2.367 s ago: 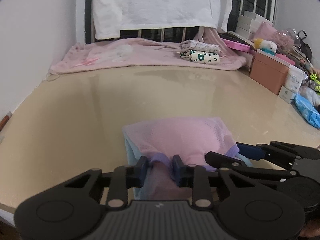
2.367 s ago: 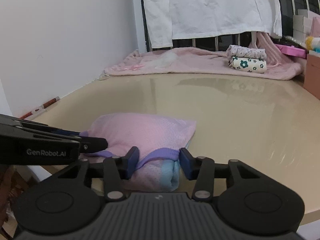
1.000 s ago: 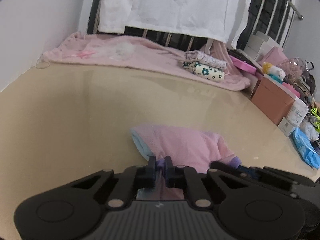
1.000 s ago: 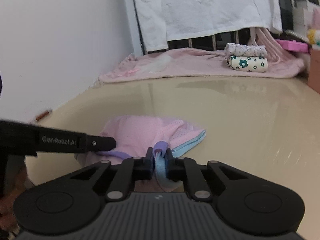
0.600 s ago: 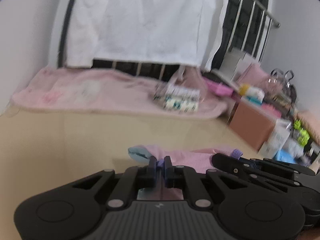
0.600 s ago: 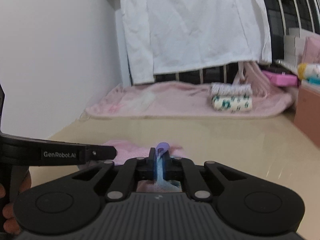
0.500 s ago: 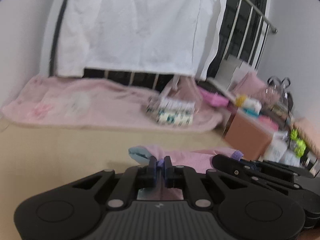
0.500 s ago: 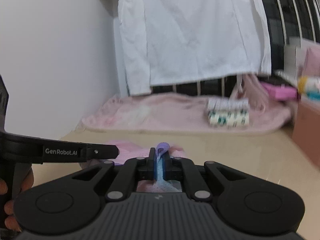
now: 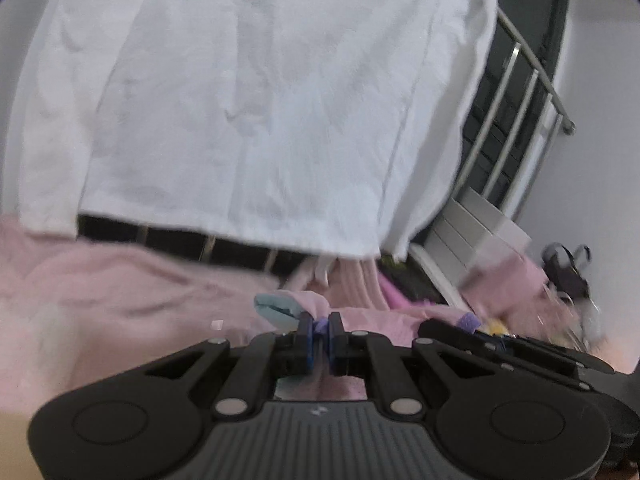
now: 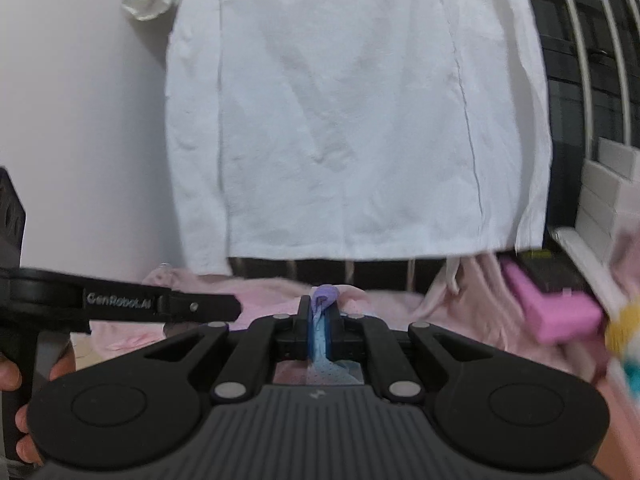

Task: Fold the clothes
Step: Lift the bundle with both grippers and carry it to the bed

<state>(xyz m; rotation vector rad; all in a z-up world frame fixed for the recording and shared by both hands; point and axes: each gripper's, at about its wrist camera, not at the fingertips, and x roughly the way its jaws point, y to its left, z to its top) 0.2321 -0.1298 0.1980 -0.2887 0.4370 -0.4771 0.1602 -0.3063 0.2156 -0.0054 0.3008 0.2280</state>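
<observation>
A small folded garment [image 9: 376, 318] of pink mesh with a light blue layer [image 9: 276, 307] and purple trim is lifted off the table. My left gripper [image 9: 319, 325] is shut on its near edge. My right gripper [image 10: 319, 312] is shut on the same garment [image 10: 320, 338], with purple trim [image 10: 326, 294] poking up between the fingers. Both grippers are side by side: the right one [image 9: 500, 344] shows at the right of the left wrist view, the left one [image 10: 160, 306] at the left of the right wrist view. The table surface is out of sight.
A white shirt [image 10: 352, 120] hangs on a dark metal railing [image 9: 516, 92] straight ahead. Below it lies a pink blanket [image 9: 120, 292]. A pink box [image 10: 560, 312], white boxes [image 9: 480, 232] and clutter sit at the right. A hand [image 10: 12, 384] grips the left tool. A white wall [image 10: 80, 120] stands at left.
Both grippers closed on the garment, then raised it off the table and carried it toward the back. The view now tilts up at the hanging shirt and blanket.
</observation>
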